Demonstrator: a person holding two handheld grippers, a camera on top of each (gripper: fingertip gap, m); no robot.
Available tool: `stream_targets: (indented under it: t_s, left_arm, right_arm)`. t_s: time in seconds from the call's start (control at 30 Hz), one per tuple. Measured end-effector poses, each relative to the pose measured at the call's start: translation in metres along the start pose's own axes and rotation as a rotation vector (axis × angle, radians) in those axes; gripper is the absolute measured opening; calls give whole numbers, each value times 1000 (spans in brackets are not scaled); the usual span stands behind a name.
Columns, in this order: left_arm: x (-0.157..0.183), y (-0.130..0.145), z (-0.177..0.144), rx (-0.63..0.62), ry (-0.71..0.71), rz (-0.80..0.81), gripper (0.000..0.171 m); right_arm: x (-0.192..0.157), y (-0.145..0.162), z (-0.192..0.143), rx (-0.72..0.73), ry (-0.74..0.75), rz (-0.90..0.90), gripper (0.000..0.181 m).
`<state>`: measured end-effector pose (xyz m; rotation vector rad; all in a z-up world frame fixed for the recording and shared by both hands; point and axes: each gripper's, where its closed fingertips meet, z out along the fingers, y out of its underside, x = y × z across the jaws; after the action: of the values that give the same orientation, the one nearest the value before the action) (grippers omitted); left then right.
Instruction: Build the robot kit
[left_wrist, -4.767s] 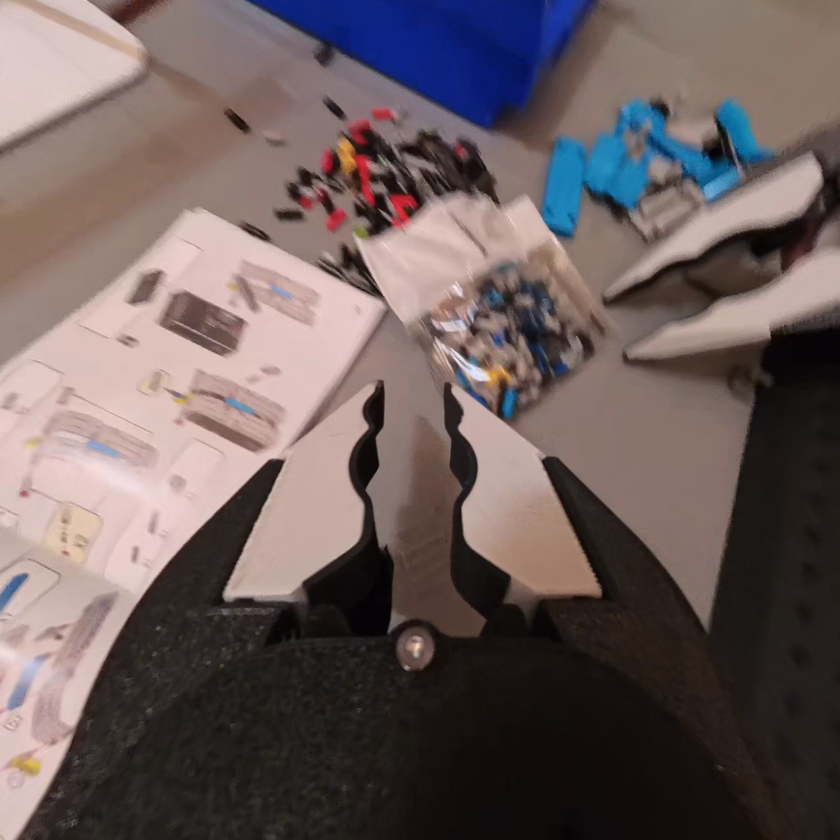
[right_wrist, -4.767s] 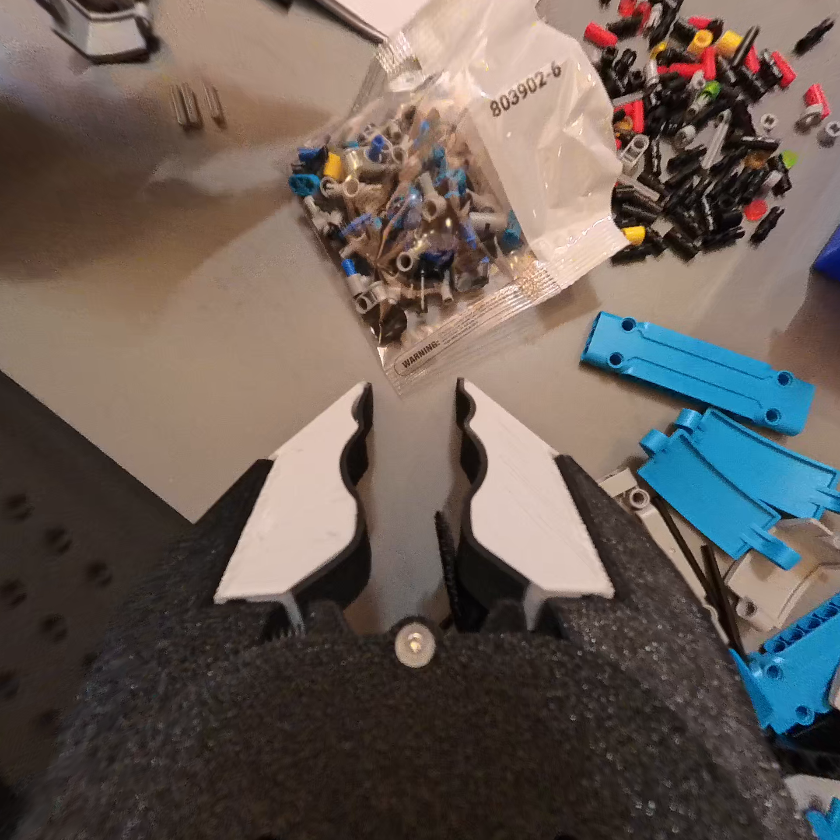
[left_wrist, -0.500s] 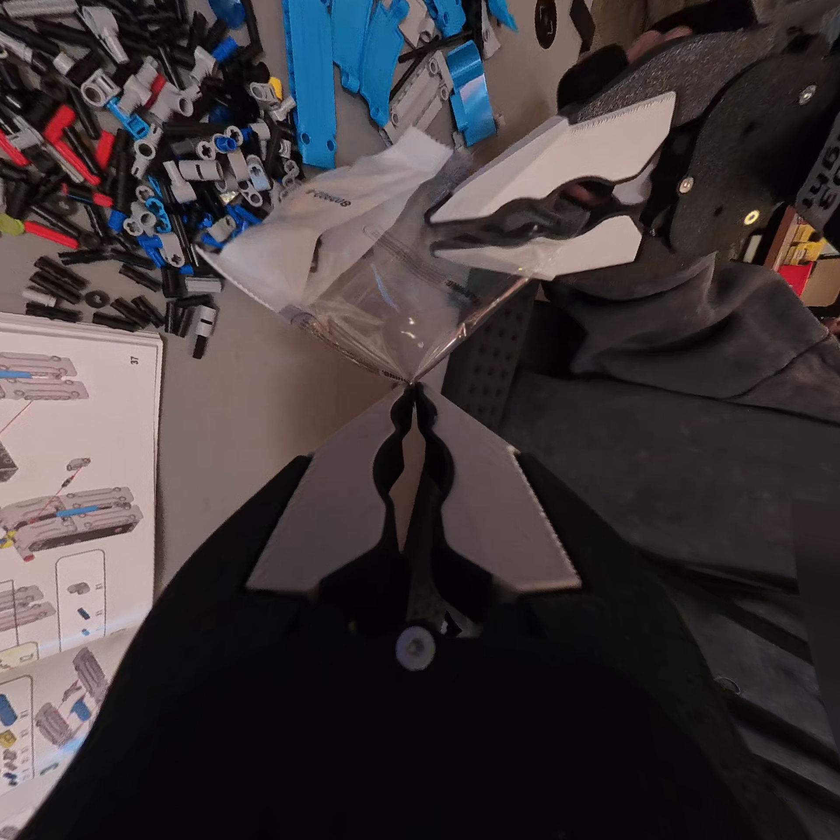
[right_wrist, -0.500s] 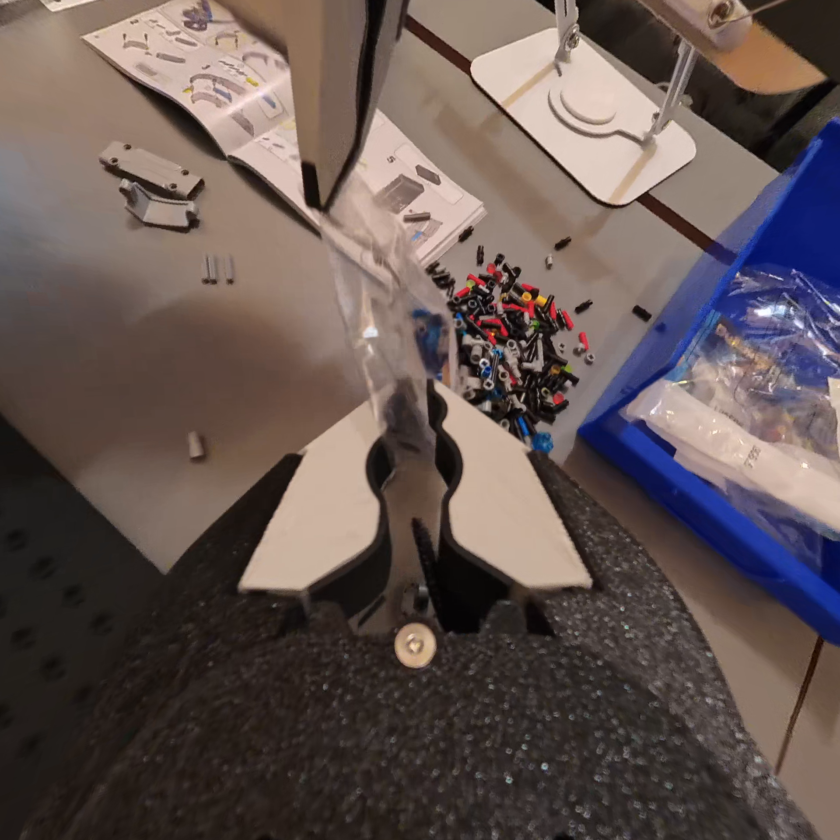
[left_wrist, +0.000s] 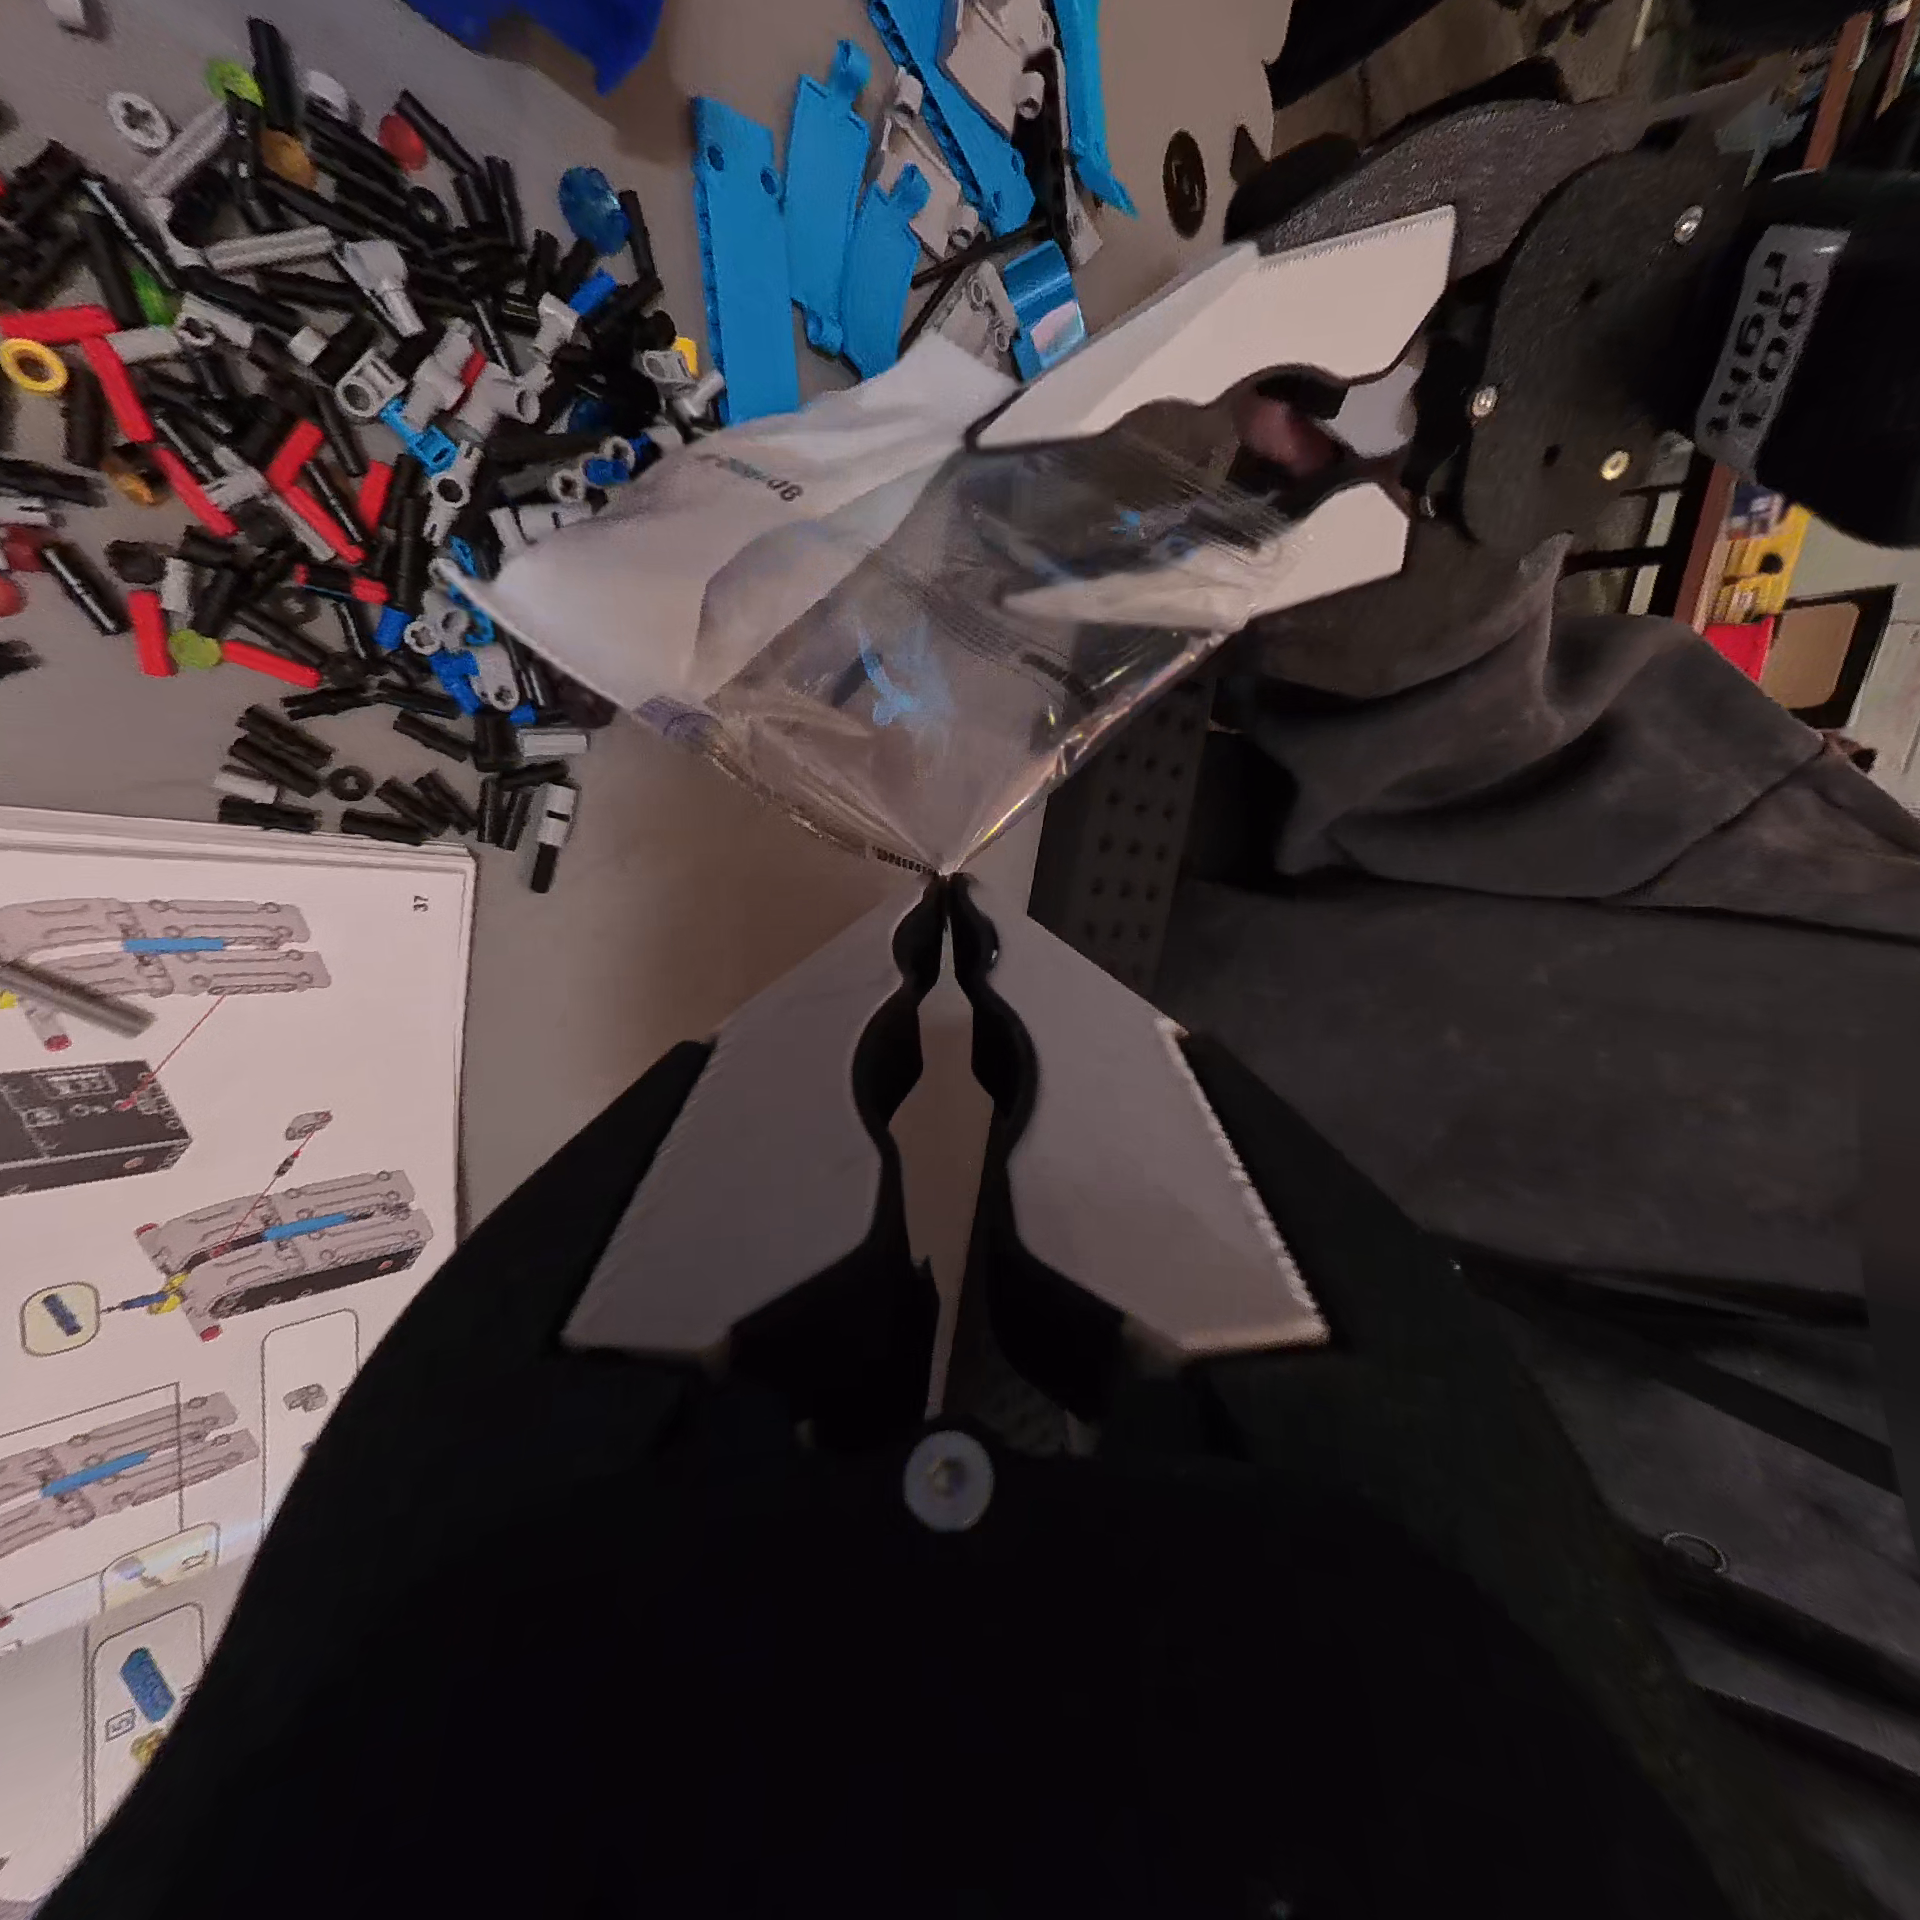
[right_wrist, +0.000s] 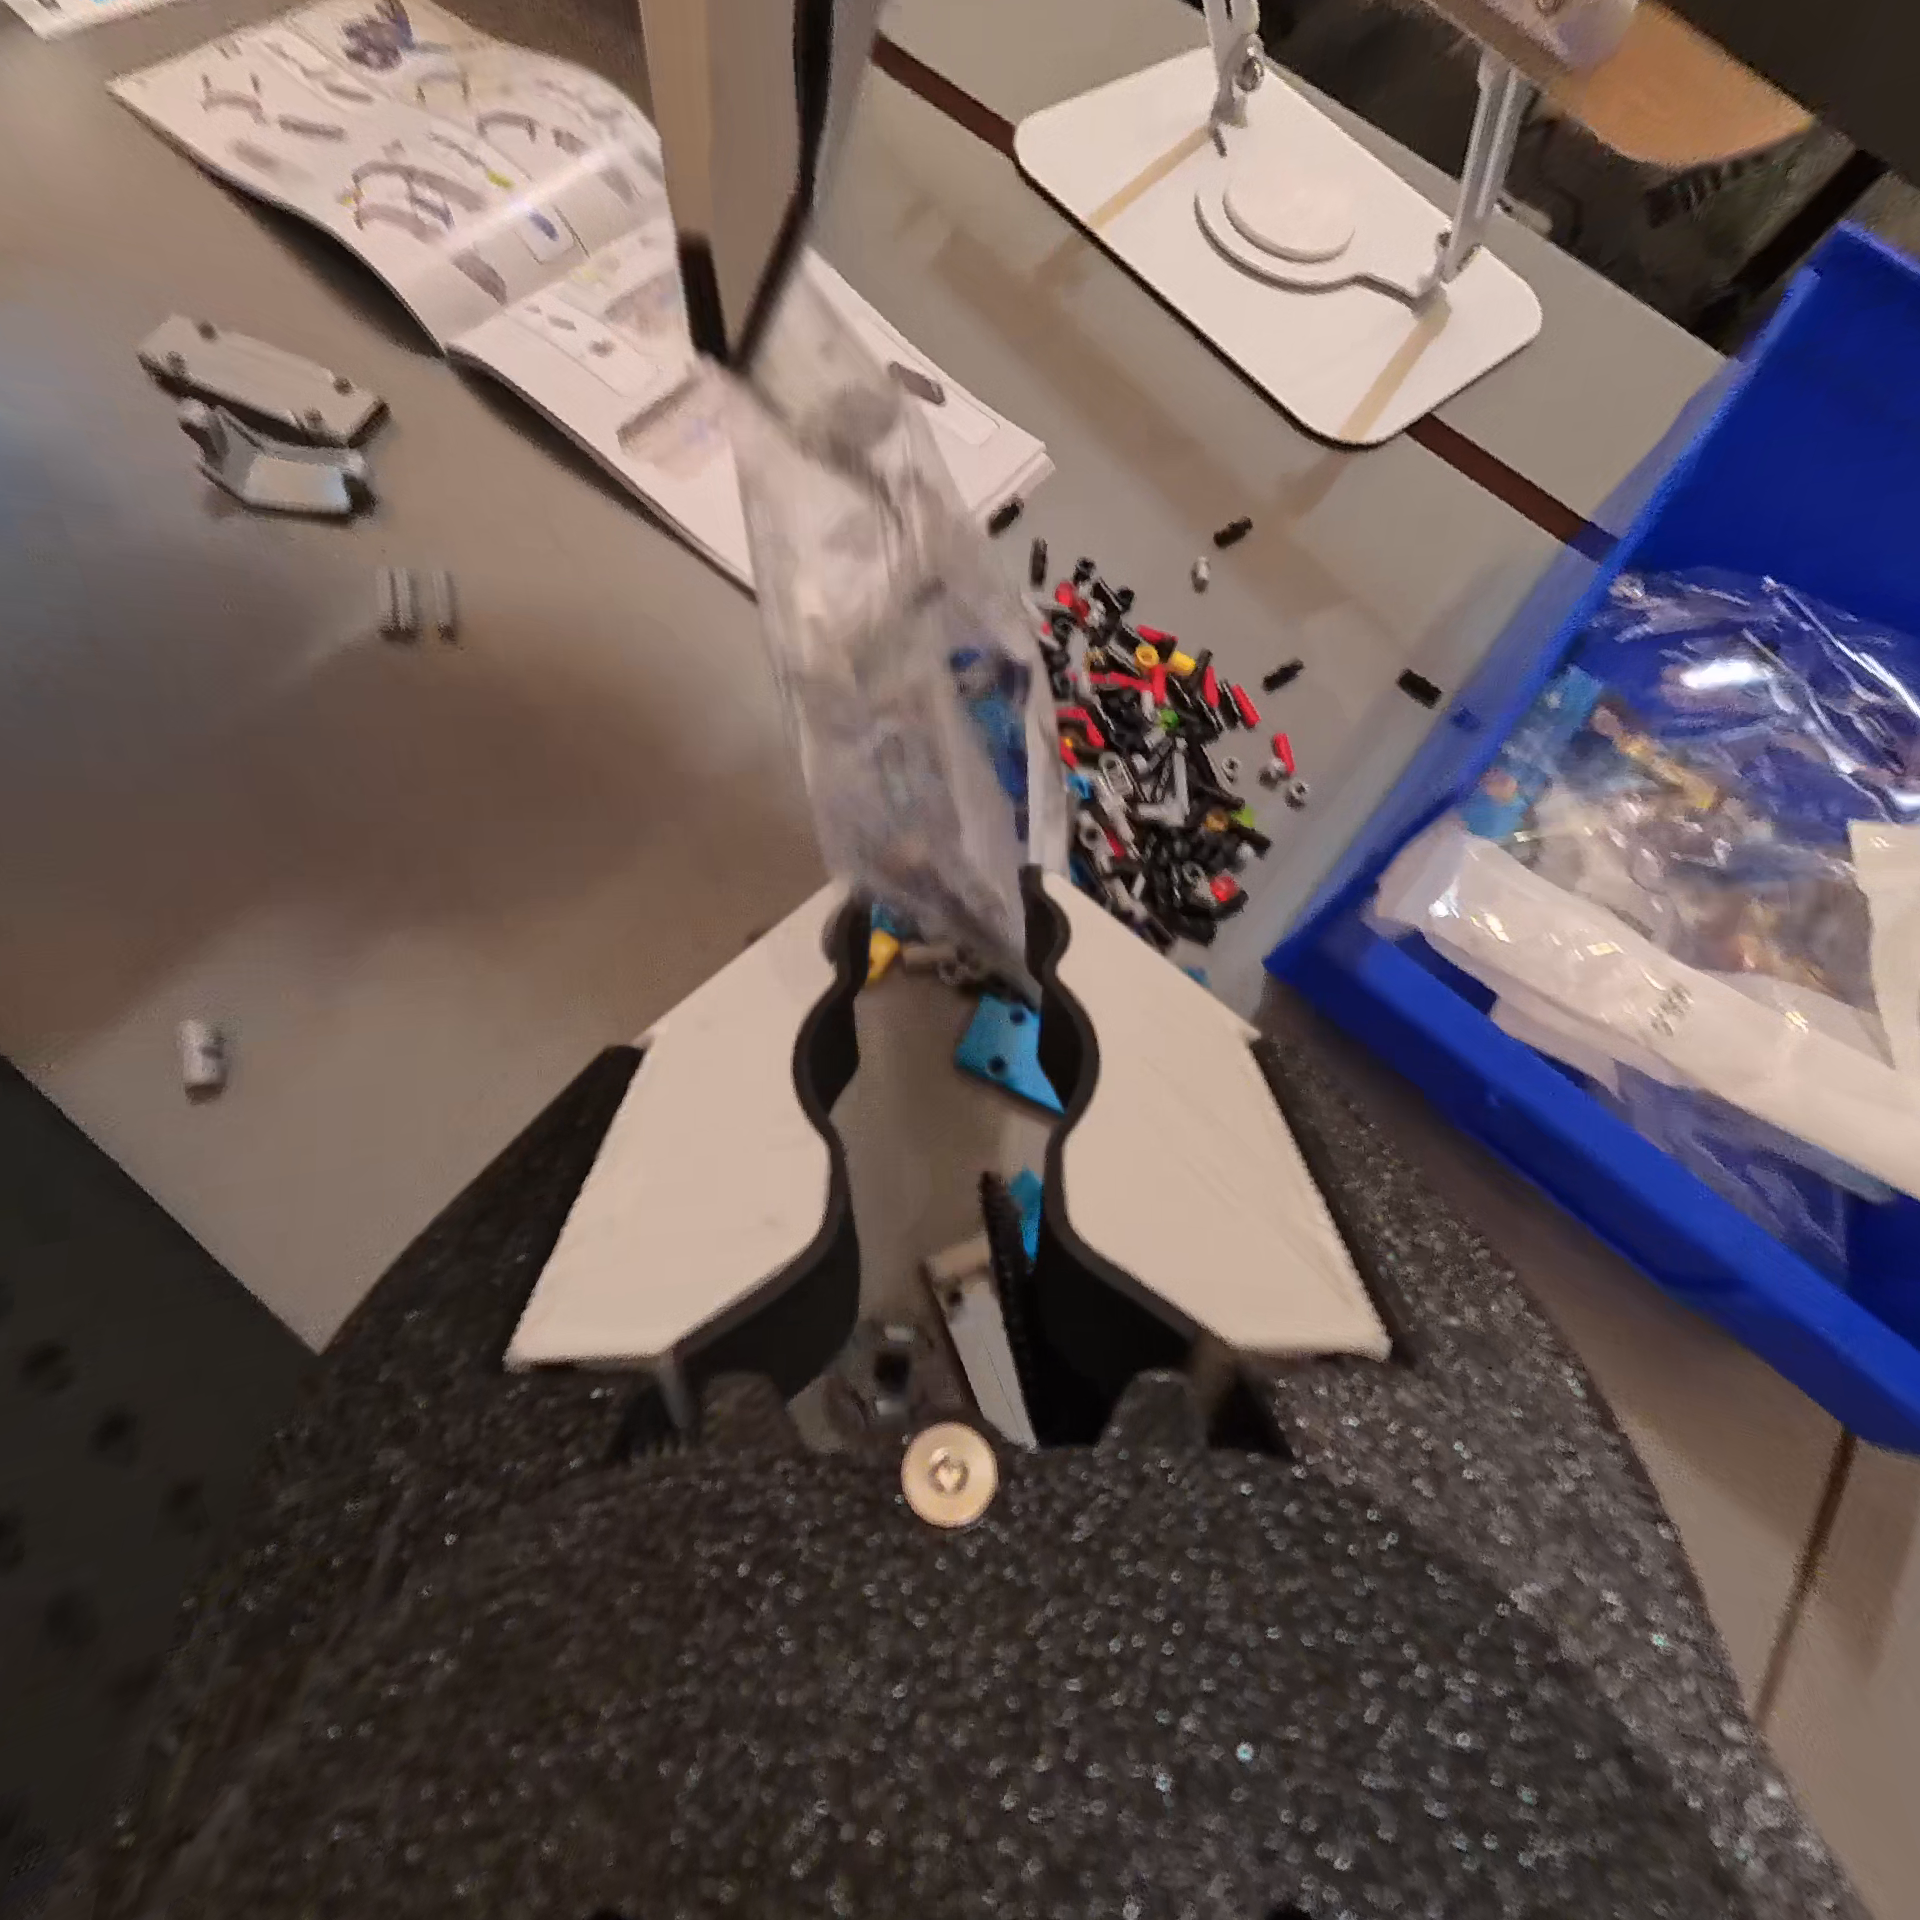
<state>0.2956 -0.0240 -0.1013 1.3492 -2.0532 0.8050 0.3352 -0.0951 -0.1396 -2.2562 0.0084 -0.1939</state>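
Observation:
A clear plastic bag (left_wrist: 883, 623) with a white strip hangs in the air above the grey table (left_wrist: 644, 997). My left gripper (left_wrist: 948, 883) is shut on one corner of it. My right gripper (left_wrist: 997, 520) faces it from the upper right with its jaws apart around the bag's other end. In the right wrist view the bag (right_wrist: 894, 675) hangs from the left gripper (right_wrist: 722, 348) down between the fingertips of the open right gripper (right_wrist: 940, 904). A few blue and black bits show in or through the bag.
A pile of small black, red, grey and blue parts (left_wrist: 312, 416) lies under the bag (right_wrist: 1153, 769). Blue panels (left_wrist: 810, 239), an open instruction booklet (left_wrist: 208, 1143), a blue bin (right_wrist: 1558, 1039) with bags, a white stand base (right_wrist: 1278, 229) and grey parts (right_wrist: 260, 416) surround it. The tips of one gripper are about 10 centimetres away from the tips of the other.
The bag lay full on the table 4.8 s ago with both grippers open. Half a second ago both held it up; since then the right gripper has opened.

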Motion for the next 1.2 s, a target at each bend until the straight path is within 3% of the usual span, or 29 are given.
stream_targets:
  t_s: [0.1, 0.2, 0.27, 0.33, 0.43, 0.67, 0.77, 0.93, 1.0, 1.1, 1.2]
  left_arm:
    - [-3, 4, -4, -1, 38, -3, 0]
    - [-2, 1, -1, 2, 44, 35, 0]
    - [4, -8, -8, 65, 29, 145, 2]
    - [-5, -19, -26, 166, -84, 280, 32]
    - [-29, -25, -51, 319, -212, 424, 41]
    - [-36, -37, -17, 517, 7, 485, 35]
    - [-47, -52, -18, 585, 17, 475, 33]
    - [-31, -57, -24, 614, 206, 497, 40]
    - [-20, -50, -20, 587, 305, 523, 28]
    - [-22, -46, -8, 548, 309, 556, 2]
    - [-19, -50, -9, 580, 324, 564, 0]
  right_arm:
    - [7, 1, -14, 69, 36, -36, 2]
    - [9, -7, -15, 101, 22, -28, 0]
    - [15, -10, -16, 119, 1, 20, 0]
    - [23, -13, -24, 179, -53, 115, 0]
    - [31, -14, -31, 255, -167, 251, 0]
    - [32, -28, -31, 381, -387, 372, 0]
    - [29, -34, -35, 421, -473, 404, 0]
    - [25, -35, -41, 442, -557, 407, 0]
    - [26, -35, -41, 443, -568, 415, 0]
    - [30, -37, -42, 464, -590, 434, 0]
    - [35, -35, -38, 458, -576, 448, 0]
